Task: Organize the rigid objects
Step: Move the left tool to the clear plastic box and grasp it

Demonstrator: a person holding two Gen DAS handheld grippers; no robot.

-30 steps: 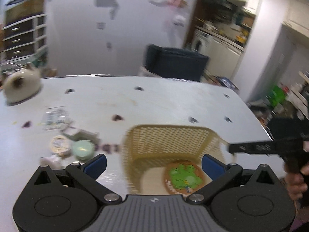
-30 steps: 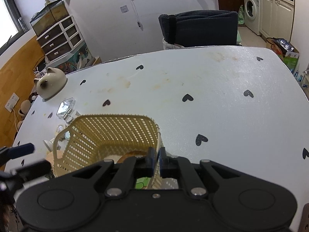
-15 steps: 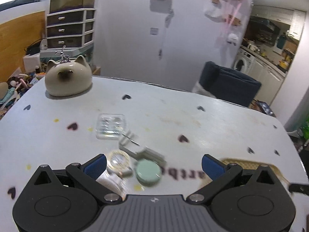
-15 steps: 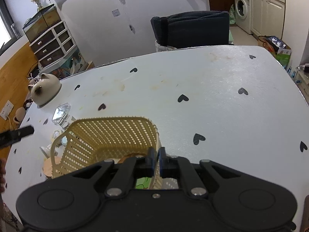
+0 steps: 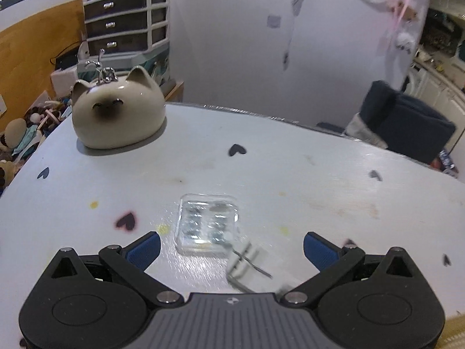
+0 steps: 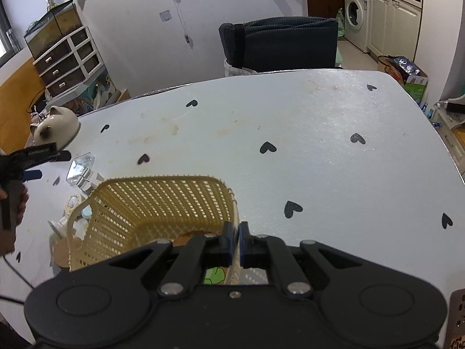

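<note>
My left gripper (image 5: 232, 250) is open and hangs just above the white table, with a clear plastic box (image 5: 207, 223) lying between and slightly ahead of its blue pads (image 5: 144, 249). A small white clip-like piece (image 5: 247, 264) lies beside the box. The right wrist view shows this gripper (image 6: 46, 163) left of the box (image 6: 80, 165). My right gripper (image 6: 236, 240) is shut on the near rim of a yellow lattice basket (image 6: 154, 200). A green-printed item (image 6: 213, 277) lies inside the basket, mostly hidden.
A cream cat-shaped ceramic pot (image 5: 116, 113) stands at the table's far left. Round tins (image 6: 72, 202) and a brown disc (image 6: 61, 252) lie left of the basket. A dark chair (image 6: 279, 43) stands behind the table. The heart-patterned tabletop (image 6: 319, 145) stretches right.
My left gripper has swung left, away from above the basket, and lowered over the clear box, still open. The right gripper has stayed shut on the basket rim.
</note>
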